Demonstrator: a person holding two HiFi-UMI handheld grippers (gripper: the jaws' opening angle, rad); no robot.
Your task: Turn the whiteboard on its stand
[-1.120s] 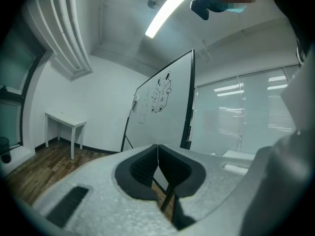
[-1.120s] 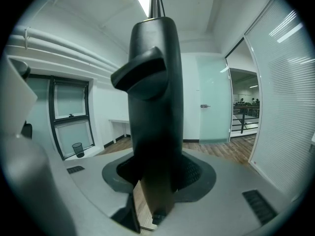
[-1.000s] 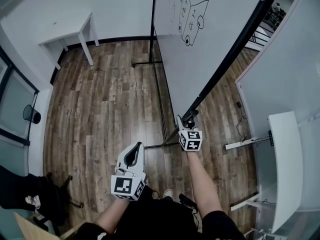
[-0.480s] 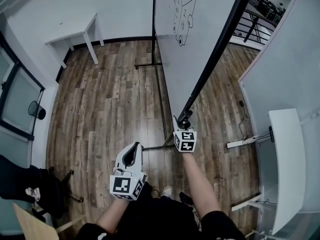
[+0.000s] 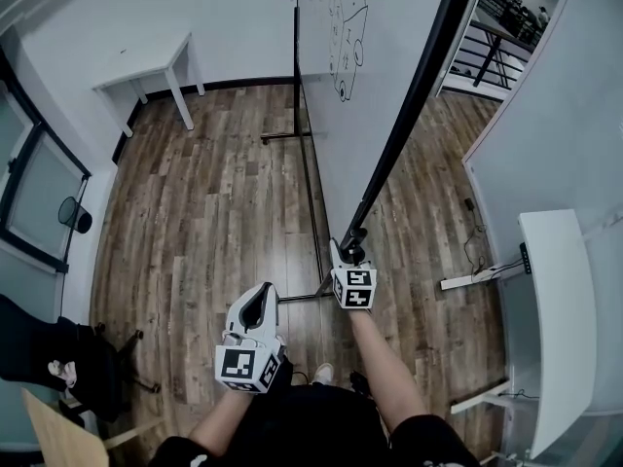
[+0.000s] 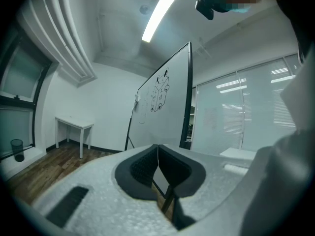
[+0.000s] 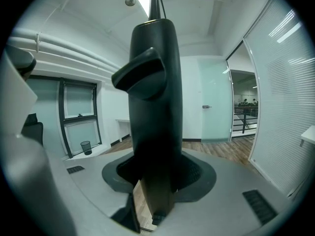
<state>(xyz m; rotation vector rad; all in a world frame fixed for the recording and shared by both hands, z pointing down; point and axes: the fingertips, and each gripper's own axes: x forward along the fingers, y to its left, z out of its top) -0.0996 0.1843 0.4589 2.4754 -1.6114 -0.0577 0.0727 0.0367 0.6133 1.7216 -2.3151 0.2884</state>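
Swung further edge-on, the whiteboard (image 5: 365, 86) is clamped at its frame by the right gripper (image 5: 347, 253) jaws (left gripper (image 5: 260, 298) jaws together, empty).

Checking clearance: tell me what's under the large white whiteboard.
Brown wooden plank floor and the stand's thin black base rail; the whiteboard covers the floor strip behind it.

- The right gripper (image 7: 158, 177) has its jaws closed on the whiteboard frame (image 7: 155, 107), a thick black upright bar that fills the gap between the dark pads (image 7: 199, 173).
- A blunt black lug (image 7: 138, 70) juts from the bar above the left finger.
- Beyond the left finger stand a window (image 7: 78, 117) and a small bin (image 7: 86, 146).
- Beyond the right finger are wooden floor (image 7: 221, 151) and a frosted glass door (image 7: 214, 102).
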